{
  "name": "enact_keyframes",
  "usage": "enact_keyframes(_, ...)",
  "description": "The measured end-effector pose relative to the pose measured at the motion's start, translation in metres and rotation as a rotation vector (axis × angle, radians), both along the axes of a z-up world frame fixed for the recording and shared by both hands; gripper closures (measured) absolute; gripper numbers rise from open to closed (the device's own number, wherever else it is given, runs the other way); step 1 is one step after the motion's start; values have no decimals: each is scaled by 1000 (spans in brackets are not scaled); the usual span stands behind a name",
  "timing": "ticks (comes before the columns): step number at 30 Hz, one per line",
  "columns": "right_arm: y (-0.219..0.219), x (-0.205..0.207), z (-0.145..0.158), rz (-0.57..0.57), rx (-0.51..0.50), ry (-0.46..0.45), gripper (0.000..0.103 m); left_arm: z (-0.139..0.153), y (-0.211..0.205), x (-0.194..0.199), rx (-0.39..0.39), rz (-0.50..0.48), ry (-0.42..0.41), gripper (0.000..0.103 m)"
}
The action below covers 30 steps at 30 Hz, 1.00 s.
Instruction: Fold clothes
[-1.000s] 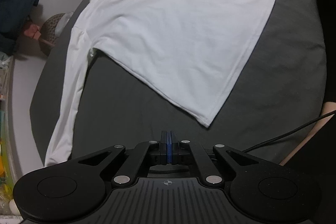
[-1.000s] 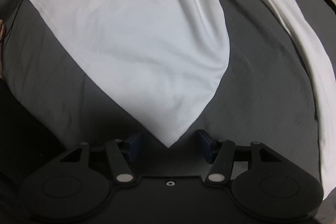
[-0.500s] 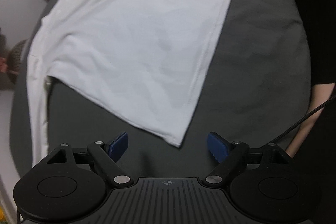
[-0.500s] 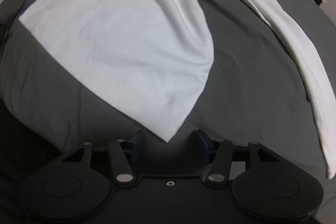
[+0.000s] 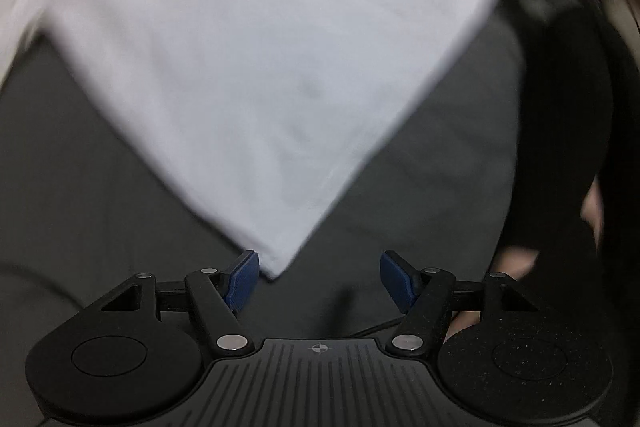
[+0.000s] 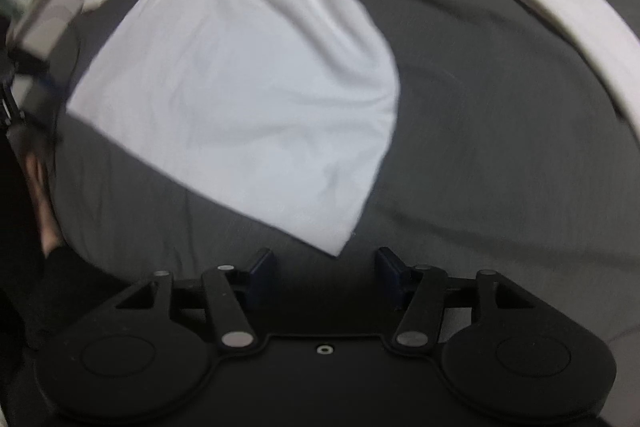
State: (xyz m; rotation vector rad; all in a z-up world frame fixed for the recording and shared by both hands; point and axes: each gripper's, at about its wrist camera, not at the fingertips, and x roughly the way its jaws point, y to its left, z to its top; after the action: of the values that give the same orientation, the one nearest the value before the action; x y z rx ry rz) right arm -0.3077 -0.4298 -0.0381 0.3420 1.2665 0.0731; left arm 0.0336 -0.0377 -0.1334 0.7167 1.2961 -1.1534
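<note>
Both grippers: black plastic bodies w/ round side discs, silver screws. Left gripper (image 5: 318, 279) has blue pads (image 5: 241, 279), ribbed top, crosshair mark; right gripper (image 6: 326, 275) pads darker blue.

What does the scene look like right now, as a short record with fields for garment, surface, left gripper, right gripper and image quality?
garment: white long-sleeved shirt, spread flat, unfolded
surface: dark grey sheet
left gripper: open, a hem corner just ahead, near its left finger
right gripper: open, the other hem corner just ahead of its jaws
sleeve: laid out to the right in the right wrist view
image quality: both views motion-blurred
</note>
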Motion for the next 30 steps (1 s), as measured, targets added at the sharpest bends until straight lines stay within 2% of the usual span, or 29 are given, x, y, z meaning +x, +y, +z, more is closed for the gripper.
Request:
enact_keyframes(2,-9,-4,-1,-63,48,-1,48,-4,6,20,14,122,52,35)
enact_keyframes(5,-22,-4,-4,-150,113,-6,50,-9,9,26,6,187,93,35)
enact_keyframes(9,-35,-3,-8,-225,166,4,57,-14,13,35,-4,273,147,37)
enact_keyframes(11,-43,-2,-11,-248,188,7,58,-17,15,39,-10,315,174,59)
enact_keyframes(13,-47,-3,-14,-270,212,9,58,-21,16,42,-9,354,199,60)
enact_keyframes(16,-52,-6,-17,-278,244,2,59,-29,16,43,30,372,223,63)
enact_keyframes(18,-52,-7,-19,-272,259,1,65,-29,15,41,30,369,223,63)
enact_keyframes(21,-48,-3,-20,-271,230,-1,71,-28,11,36,45,359,193,63)
enact_keyframes(22,-47,-2,-21,-284,235,-7,71,-28,9,33,52,353,179,67)
enact_keyframes(23,-46,0,-22,-304,243,-9,73,-27,8,31,57,348,167,81)
enact_keyframes(25,-44,2,-24,-321,233,-1,85,-19,8,29,66,344,151,99)
enact_keyframes(26,-43,2,-24,-328,225,8,96,-15,8,28,70,342,144,100)
enact_keyframes(30,-34,4,-19,-323,187,13,97,0,7,24,86,335,112,100)
